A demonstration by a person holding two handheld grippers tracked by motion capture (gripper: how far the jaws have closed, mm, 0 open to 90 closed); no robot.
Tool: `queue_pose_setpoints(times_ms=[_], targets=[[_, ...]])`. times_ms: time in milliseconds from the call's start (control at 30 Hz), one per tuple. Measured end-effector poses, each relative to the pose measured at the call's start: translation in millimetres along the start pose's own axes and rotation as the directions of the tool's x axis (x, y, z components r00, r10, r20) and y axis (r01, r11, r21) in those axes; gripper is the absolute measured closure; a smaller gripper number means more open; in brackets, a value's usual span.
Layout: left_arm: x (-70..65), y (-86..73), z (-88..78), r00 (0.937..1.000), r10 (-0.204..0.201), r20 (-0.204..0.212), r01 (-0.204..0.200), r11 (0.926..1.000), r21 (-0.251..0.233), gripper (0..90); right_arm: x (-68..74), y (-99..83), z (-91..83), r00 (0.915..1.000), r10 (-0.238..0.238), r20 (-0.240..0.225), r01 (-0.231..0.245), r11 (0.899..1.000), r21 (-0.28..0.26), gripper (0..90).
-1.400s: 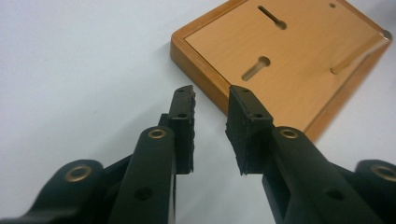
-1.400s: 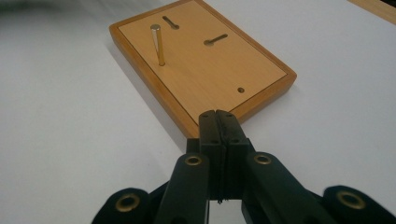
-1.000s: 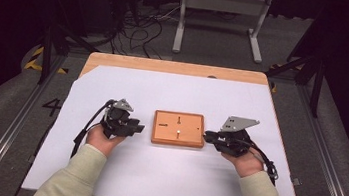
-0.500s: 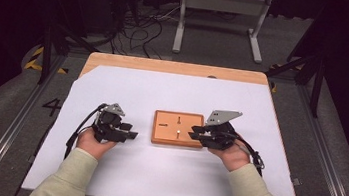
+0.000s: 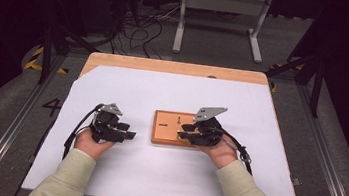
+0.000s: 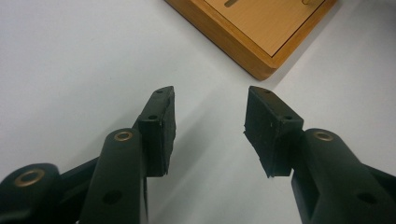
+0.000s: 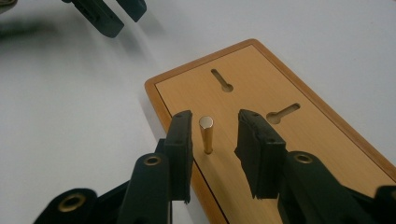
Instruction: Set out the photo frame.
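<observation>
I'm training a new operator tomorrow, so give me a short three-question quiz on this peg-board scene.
1. True or false: the right gripper is clamped on the small upright brass-coloured metal peg.
2. What lies between the left gripper jaws? A) peg B) bare white table cover C) cable
3. How many keyhole-shaped slots show on the flat rectangular wooden board in the right gripper view?

Key: 1 false, its pads stand apart beside the peg; 2 B; 3 two.

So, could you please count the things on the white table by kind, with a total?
Wooden board: 1
Brass peg standing in the board: 1
Keyhole slots showing in the board: 2
Claws: 2, left claw, right claw
Total: 6
</observation>
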State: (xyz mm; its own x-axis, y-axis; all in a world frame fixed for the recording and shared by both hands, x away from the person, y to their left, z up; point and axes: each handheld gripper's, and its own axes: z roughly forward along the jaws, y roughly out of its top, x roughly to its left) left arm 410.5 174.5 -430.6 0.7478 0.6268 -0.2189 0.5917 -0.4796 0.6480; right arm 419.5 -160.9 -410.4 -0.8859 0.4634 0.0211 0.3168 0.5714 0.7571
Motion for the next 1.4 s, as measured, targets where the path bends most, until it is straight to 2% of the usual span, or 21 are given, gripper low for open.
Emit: queue_pose_setpoints(times_ms=[200, 400, 700, 833, 967, 1200, 1300, 1400], targets=[[1.5, 0.2, 1.1, 0.9999, -0.012, 0.008, 0.012, 0.9999, -0.003, 52.8, -1.5, 0.8, 11.9, 0.9999, -0.009, -0.007, 0.009, 1.0, 0.029, 66.9], [2.7, 0.2, 3.0, 0.9999, -0.011, 0.012, 0.011, 0.9999, 0.003, 52.7, -0.2, 2.5, 24.4, 0.9989, -0.041, -0.024, 0.042, 0.996, 0.073, 70.3], [1.5, 0.9, 4.9, 0.9998, -0.008, 0.016, 0.008, 1.0, 0.006, 52.7, 1.6, 6.8, 26.9, 0.9957, -0.09, -0.021, 0.092, 0.992, 0.083, 82.8], [1.2, 1.3, 6.0, 0.9999, -0.007, 0.015, 0.007, 1.0, 0.006, 52.6, 4.9, 7.6, 27.1, 0.9916, -0.129, -0.007, 0.129, 0.987, 0.094, 83.3], [0.5, 1.6, 6.6, 0.9999, -0.006, 0.014, 0.006, 1.0, 0.005, 52.3, 6.4, 7.5, 27.1, 0.9913, -0.132, 0.003, 0.131, 0.986, 0.1, 83.5], [0.0, 2.1, 7.1, 0.9998, -0.01, 0.019, 0.01, 0.9999, 0.004, 52.0, 12.2, 6.1, 26.9, 0.985, -0.167, 0.043, 0.162, 0.981, 0.103, 83.7], [0.6, 2.4, 6.3, 0.9996, -0.013, 0.023, 0.013, 0.9999, -0.004, 51.6, 15.2, 3.4, 26.3, 0.9802, -0.189, 0.06, 0.183, 0.979, 0.086, 83.7], [0.2, 3.3, 5.3, 0.9996, -0.022, 0.019, 0.022, 0.9996, -0.016, 50.1, 21.0, 0.7, 25.2, 0.9718, -0.219, 0.088, 0.212, 0.974, 0.079, 83.7]])
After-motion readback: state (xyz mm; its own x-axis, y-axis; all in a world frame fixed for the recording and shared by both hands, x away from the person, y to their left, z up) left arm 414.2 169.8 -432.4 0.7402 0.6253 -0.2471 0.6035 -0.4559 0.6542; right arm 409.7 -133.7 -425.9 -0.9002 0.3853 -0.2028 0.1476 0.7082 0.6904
